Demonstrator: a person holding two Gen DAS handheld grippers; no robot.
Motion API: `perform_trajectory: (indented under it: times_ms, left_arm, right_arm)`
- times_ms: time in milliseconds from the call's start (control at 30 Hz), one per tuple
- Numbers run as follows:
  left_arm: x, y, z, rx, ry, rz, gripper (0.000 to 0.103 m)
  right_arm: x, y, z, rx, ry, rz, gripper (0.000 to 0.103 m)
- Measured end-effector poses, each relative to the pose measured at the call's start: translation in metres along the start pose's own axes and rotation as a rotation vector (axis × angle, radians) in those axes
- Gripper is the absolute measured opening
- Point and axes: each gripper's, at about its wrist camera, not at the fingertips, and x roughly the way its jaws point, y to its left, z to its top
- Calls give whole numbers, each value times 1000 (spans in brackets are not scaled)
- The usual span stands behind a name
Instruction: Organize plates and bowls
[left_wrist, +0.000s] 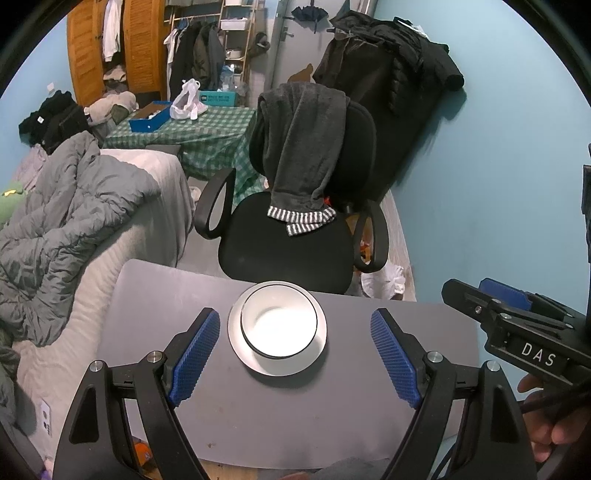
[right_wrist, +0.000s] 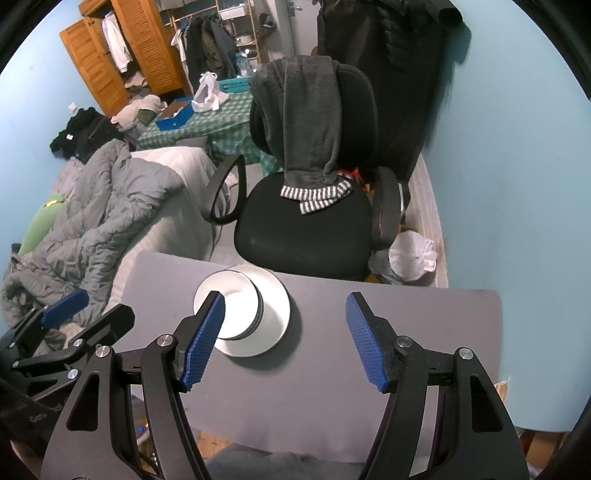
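Left tool: your left tool (left_wrist: 295, 354) has its blue pads spread wide and released, nothing between them; it hovers over the near part of the bench, aimed down at the crockery.
Right tool: your right tool (right_wrist: 284, 339) is likewise released, pads apart and gripping nothing; its left pad overlaps the bowl in its own view, but you cannot tell from that whether it touches.
Tools together: from the left wrist view your right tool shows at the right edge, beside the left one, with your hand (left_wrist: 554, 417) on its handle.
Bowl: white bowl (left_wrist: 279, 320) with a dark rim, upright, sitting on the plate toward its far side.
Plate: white plate (left_wrist: 280, 363) lies flat on the bench, near the far edge, roughly centred left to right.
Bench: grey bench (left_wrist: 258, 417) top; only the plate and bowl show on it.
Chair: black office chair (left_wrist: 284, 243) stands just beyond the bench, a grey garment (left_wrist: 303, 147) with striped cuffs draped over its backrest.
Bed: to the left, a bed (left_wrist: 110, 236) with a rumpled grey quilt (left_wrist: 62, 229).
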Motion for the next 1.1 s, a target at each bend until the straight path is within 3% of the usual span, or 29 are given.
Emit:
perform_trajectory:
  times_ms: [1100]
  left_arm:
    - [4,6,1,-12,12,1,87]
  right_arm:
    - [1,5,1,3,-2,5,67]
